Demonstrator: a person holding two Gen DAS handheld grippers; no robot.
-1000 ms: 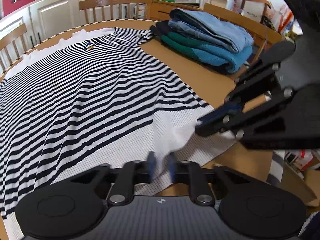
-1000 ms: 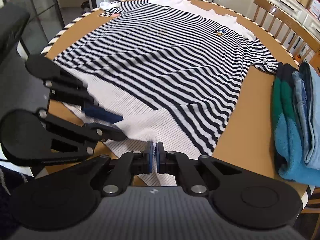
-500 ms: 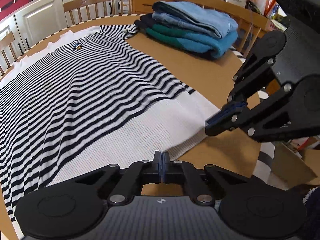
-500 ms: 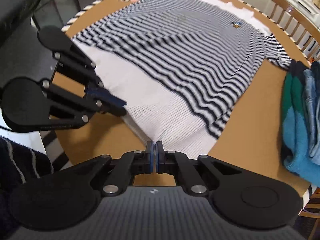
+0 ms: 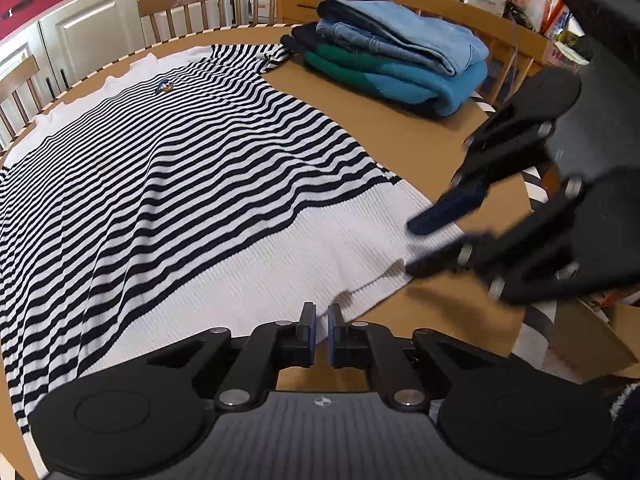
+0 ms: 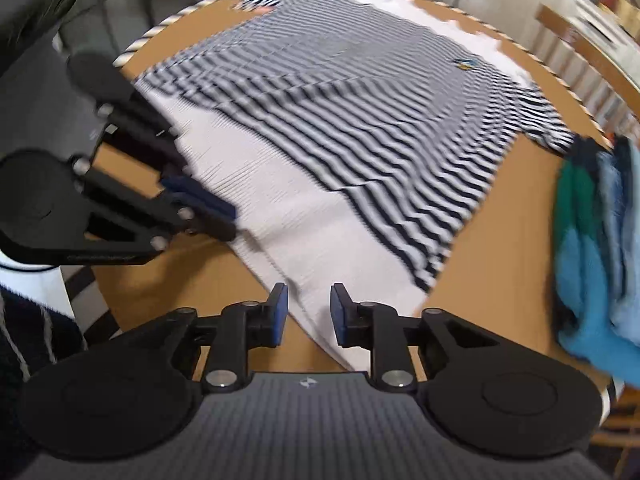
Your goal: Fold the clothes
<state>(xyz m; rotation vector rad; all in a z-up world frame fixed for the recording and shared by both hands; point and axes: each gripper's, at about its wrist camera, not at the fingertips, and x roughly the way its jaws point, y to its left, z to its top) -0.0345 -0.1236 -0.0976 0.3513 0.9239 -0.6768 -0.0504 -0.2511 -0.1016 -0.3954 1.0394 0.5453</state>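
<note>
A black-and-white striped sweater (image 5: 180, 184) lies spread flat on the round wooden table (image 5: 392, 136), its white ribbed hem (image 5: 320, 256) nearest me. My left gripper (image 5: 321, 320) sits at the hem's edge with its jaws a narrow gap apart and nothing between them. My right gripper (image 6: 308, 304) hovers open over the hem's right corner (image 6: 320, 280). In the left wrist view the right gripper (image 5: 420, 244) enters from the right, its fingers spread just above the hem. The right wrist view is blurred; it shows the left gripper (image 6: 224, 220) at the hem's left part.
A stack of folded clothes (image 5: 400, 64), blue, green and denim, sits on the table's far right beyond the sweater's sleeve. Wooden chairs (image 5: 208, 4) ring the table, with white cabinets (image 5: 88, 28) behind. Bare tabletop (image 6: 492, 264) lies between the sweater and the stack.
Both grippers were shut at the hem half a second ago; now both have opened, the right one wider. The hem lies flat on the table. The right wrist view has swung and blurred.
</note>
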